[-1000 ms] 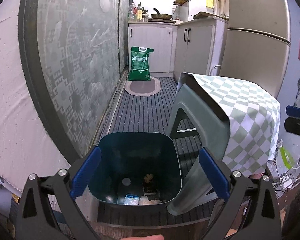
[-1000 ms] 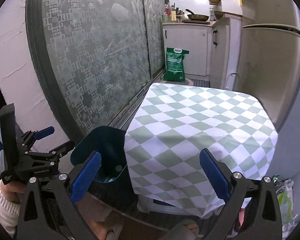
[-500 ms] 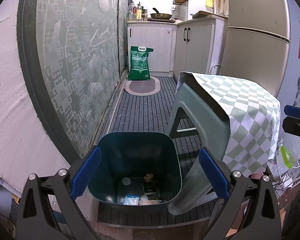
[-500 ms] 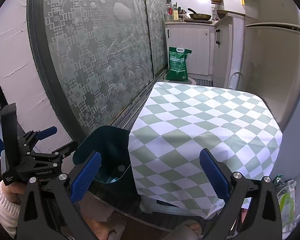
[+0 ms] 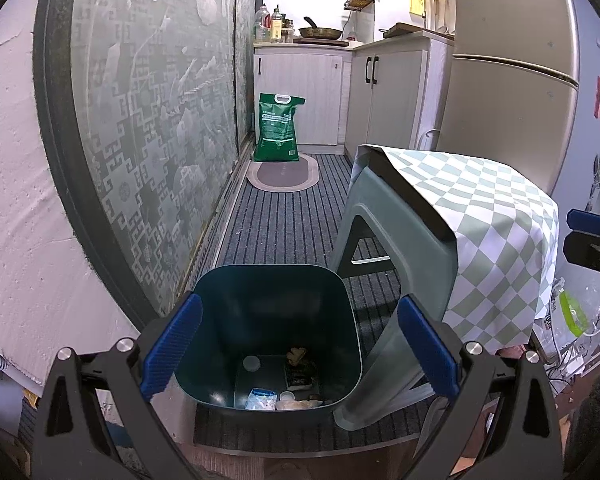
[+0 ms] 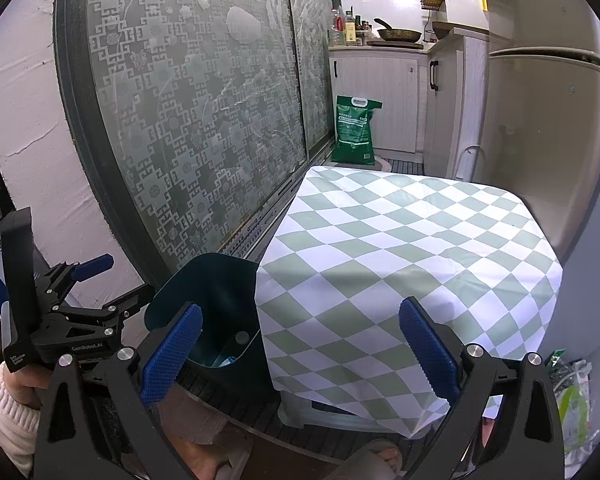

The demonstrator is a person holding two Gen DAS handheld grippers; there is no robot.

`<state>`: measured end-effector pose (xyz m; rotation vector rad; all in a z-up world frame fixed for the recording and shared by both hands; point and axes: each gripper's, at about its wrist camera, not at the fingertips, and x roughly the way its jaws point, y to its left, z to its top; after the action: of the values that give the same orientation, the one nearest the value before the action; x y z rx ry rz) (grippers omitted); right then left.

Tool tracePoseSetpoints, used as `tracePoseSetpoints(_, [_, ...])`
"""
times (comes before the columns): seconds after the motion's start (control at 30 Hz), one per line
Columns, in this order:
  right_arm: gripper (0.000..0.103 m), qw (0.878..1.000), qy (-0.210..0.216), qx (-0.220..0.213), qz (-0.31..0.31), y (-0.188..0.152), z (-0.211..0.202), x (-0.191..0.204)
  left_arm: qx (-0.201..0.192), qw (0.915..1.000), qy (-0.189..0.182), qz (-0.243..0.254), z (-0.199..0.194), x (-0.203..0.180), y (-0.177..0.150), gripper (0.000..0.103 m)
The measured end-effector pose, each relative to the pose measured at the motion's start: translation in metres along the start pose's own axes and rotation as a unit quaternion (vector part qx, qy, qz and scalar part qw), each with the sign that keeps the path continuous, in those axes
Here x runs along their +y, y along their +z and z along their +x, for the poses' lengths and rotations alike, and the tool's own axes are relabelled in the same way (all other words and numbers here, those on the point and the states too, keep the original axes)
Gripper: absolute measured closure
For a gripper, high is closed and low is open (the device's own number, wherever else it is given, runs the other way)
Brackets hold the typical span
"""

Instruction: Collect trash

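A dark teal trash bin (image 5: 236,300) stands on the striped floor mat beside a stool. Several scraps of trash (image 5: 296,376) lie on its bottom. My left gripper (image 5: 298,348) is open and empty, held above the bin's near rim. My right gripper (image 6: 300,354) is open and empty, above the front edge of the stool's green-and-white checked cloth (image 6: 400,248). The bin also shows in the right wrist view (image 6: 216,300), left of the cloth. The left gripper also shows in the right wrist view (image 6: 88,288), held in a hand at the far left.
The grey stool (image 5: 404,248) under the cloth stands right of the bin. A frosted sliding door (image 5: 152,120) runs along the left. A green bag (image 5: 278,128), white cabinets (image 5: 380,88) and a fridge (image 5: 508,80) stand beyond. Plastic bags (image 6: 572,396) lie at lower right.
Both grippers have drifted slightly back and up; the bin and stool sit a little farther off in the views. Both stay open and empty.
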<state>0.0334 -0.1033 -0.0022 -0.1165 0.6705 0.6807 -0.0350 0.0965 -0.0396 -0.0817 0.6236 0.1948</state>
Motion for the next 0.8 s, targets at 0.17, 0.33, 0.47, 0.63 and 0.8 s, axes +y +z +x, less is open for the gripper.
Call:
tracePoseSetpoints(0.17, [0.004, 1.0, 0.0, 0.0, -0.001, 0.0002, -0.0003, 0.0005, 0.0, 1.0, 0.0, 0.0, 0.0, 0.0, 0.0, 0.003])
tracePoseSetpoints(0.33, [0.004, 1.0, -0.001, 0.0, -0.001, 0.0, 0.0002, 0.0015, 0.0, 1.0, 0.001, 0.0, -0.0002, -0.0002, 0.0004, 0.003])
tracePoseSetpoints(0.47, [0.004, 1.0, -0.001, 0.0, -0.001, 0.0003, -0.0003, 0.0011, -0.001, 1.0, 0.001, -0.001, -0.0006, 0.0, 0.0015, 0.003])
tracePoseSetpoints(0.63, [0.004, 1.0, -0.001, 0.0, -0.001, 0.0, 0.0002, 0.0016, -0.001, 1.0, 0.0, -0.001, -0.0006, 0.0001, 0.0017, 0.003])
tracePoseSetpoints(0.8, [0.004, 1.0, 0.0, 0.0, -0.002, -0.0002, -0.0005, 0.001, -0.002, 1.0, 0.0, -0.002, -0.0007, 0.0, 0.0014, 0.003])
